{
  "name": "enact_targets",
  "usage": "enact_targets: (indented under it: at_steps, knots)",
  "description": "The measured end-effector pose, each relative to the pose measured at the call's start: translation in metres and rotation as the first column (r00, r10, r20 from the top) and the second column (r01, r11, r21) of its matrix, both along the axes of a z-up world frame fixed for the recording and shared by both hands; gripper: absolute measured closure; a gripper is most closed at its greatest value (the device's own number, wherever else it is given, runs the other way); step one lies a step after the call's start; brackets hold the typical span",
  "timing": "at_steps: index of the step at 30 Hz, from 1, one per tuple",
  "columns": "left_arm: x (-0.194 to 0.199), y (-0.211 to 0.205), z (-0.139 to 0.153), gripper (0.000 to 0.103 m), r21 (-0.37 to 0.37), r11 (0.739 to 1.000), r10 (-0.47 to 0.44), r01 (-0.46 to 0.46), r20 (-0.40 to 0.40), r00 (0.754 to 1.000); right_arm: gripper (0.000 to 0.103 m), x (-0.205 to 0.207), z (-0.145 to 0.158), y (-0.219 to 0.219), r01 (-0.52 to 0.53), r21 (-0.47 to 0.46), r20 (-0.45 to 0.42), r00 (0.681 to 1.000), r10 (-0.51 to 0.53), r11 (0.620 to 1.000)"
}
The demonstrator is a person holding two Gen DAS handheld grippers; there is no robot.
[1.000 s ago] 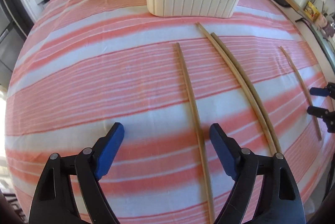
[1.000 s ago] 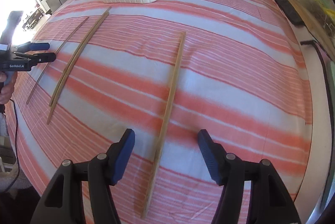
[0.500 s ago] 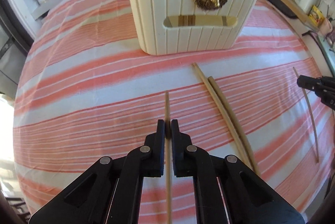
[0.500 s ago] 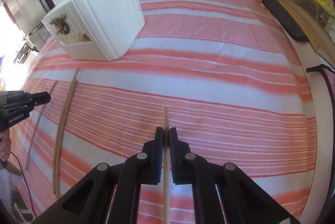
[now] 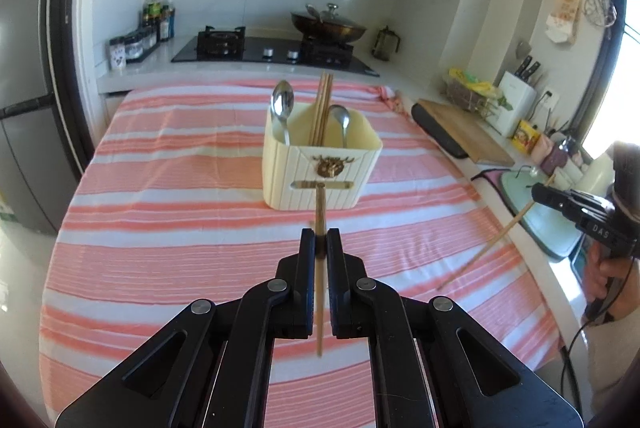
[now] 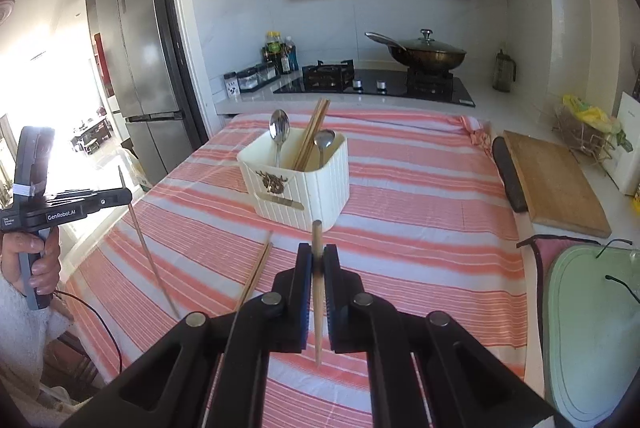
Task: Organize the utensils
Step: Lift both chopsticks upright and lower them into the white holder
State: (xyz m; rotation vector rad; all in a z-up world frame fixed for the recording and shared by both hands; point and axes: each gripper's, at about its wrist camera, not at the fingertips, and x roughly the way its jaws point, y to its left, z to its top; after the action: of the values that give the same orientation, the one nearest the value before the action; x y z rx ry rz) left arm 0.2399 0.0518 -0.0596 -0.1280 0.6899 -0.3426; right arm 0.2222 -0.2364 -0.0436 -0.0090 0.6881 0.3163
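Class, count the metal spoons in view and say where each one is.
2. Both stand bowl-up in the cream holder: the taller spoon at its left, the shorter spoon at its right, chopsticks between them. A shorter one could be hidden inside.

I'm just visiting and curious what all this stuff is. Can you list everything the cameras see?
cloth: one, pink and white stripes, over the counter
holder: one, cream, mid-cloth
spoons: two, silver, upright in the holder
stored chopsticks: a few, wooden, upright in the holder
loose chopsticks: a pair, wooden, lying on the cloth
left chopstick: one, wooden, in the left gripper, off the cloth
right chopstick: one, wooden, in the right gripper, off the cloth
wok: one, dark, lidded, on the stove
board: one, wooden, beside the cloth
fridge: one, grey, far left
left gripper: one, black, shut
right gripper: one, black, shut
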Motion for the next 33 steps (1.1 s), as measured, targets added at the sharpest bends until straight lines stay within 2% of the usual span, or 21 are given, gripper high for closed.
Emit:
enact_targets:
  at_steps: [3, 6, 14, 17, 20, 26, 30, 33]
  knots:
    - [-0.005, 0.004, 0.012, 0.099, -0.015, 1.0, 0.003, -0.002, 0.037, 0.999, 0.097, -0.002, 0.011, 0.002, 0.008, 0.018, 0.041, 0.999, -0.009, 1.0]
    - [-0.003, 0.004, 0.017, 0.099, -0.017, 1.0, -0.001, 0.002, 0.041, 0.999, 0.097, 0.001, 0.022, 0.002, 0.017, 0.034, 0.07, 0.997, -0.019, 0.999]
    - [0.003, 0.008, 0.029, 0.099, 0.002, 1.0, -0.012, 0.012, 0.033, 0.999, 0.097, 0.028, 0.042, 0.001, 0.01, 0.014, 0.068, 0.998, -0.011, 1.0]
    - [0.008, 0.009, 0.048, 0.099, -0.018, 1.0, -0.019, 0.02, 0.059, 0.998, 0.097, 0.041, 0.051, 0.001, 0.015, 0.003, 0.073, 0.997, -0.015, 1.0]
    - [0.018, 0.01, 0.079, 0.099, -0.029, 0.999, -0.009, 0.013, 0.126, 0.992, 0.097, 0.056, 0.067, 0.003, 0.016, -0.004, 0.107, 0.994, -0.015, 1.0]
    - [0.066, 0.004, 0.129, 0.099, -0.043, 0.998, 0.054, -0.045, 0.246, 0.968, 0.097, 0.094, 0.11, 0.016, 0.018, 0.012, 0.241, 0.97, -0.021, 1.0]
    - [0.11, -0.005, 0.13, 0.099, -0.033, 0.994, 0.105, -0.1, 0.268, 0.958, 0.097, 0.126, 0.122, 0.032, 0.018, 0.041, 0.333, 0.942, -0.031, 0.999]
    - [0.141, -0.016, 0.114, 0.099, -0.006, 0.992, 0.121, -0.124, 0.249, 0.961, 0.097, 0.153, 0.113, 0.044, 0.002, 0.08, 0.353, 0.935, -0.03, 0.997]
